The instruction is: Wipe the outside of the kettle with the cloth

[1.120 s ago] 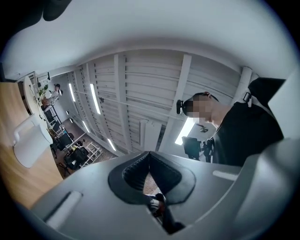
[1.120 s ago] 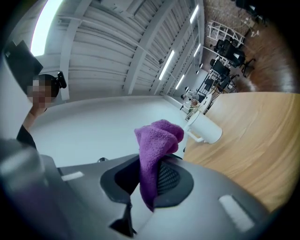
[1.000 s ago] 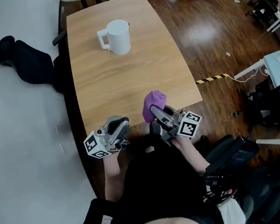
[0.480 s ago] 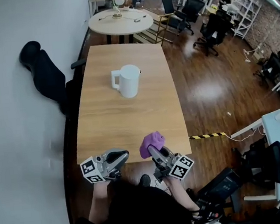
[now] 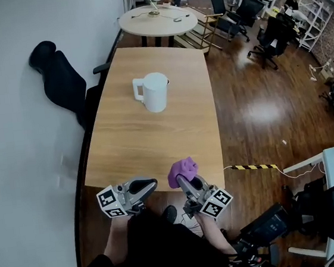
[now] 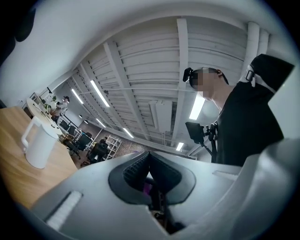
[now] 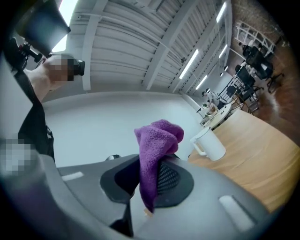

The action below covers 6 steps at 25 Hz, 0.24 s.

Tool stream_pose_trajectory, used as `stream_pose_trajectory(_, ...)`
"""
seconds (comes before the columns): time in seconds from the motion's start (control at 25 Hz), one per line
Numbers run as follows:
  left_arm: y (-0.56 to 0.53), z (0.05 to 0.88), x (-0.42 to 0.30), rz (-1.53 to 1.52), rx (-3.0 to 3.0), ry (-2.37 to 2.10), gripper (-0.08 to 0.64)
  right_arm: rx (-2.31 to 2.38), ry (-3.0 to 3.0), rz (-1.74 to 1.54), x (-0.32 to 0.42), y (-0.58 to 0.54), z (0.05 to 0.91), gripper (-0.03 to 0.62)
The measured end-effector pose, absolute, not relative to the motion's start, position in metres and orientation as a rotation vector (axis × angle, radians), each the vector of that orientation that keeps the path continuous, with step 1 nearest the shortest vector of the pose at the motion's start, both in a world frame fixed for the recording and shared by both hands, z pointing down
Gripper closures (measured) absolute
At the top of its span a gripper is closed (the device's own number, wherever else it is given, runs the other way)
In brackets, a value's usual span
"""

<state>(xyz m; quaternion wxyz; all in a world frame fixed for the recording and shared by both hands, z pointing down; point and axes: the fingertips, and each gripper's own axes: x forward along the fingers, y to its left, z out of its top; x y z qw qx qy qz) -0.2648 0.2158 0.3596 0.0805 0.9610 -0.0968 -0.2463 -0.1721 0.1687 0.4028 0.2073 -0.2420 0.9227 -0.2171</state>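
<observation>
Head view: right hand-held gripper [image 5: 183, 183] pinches the purple cloth [image 5: 184, 170], left hand-held gripper [image 5: 148, 185] is pressed together. The kettle [image 5: 154, 92] stands far on the counter [image 5: 156, 143].

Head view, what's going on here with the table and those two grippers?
A person at the near end of a wooden table holds a gripper in each hand. The right gripper is shut on a purple cloth; the left gripper is shut and empty. The white kettle stands farther up the table, apart from both; wiping hasn't begun.
</observation>
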Motion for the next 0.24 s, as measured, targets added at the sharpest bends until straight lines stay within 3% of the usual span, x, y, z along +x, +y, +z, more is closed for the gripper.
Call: stream_pose_trajectory(0.24,0.191,0.356,-0.214,-0.694,2.866,-0.320,0.560,-0.666,2.505,-0.690,-0.126,0.140,0.410,0.541)
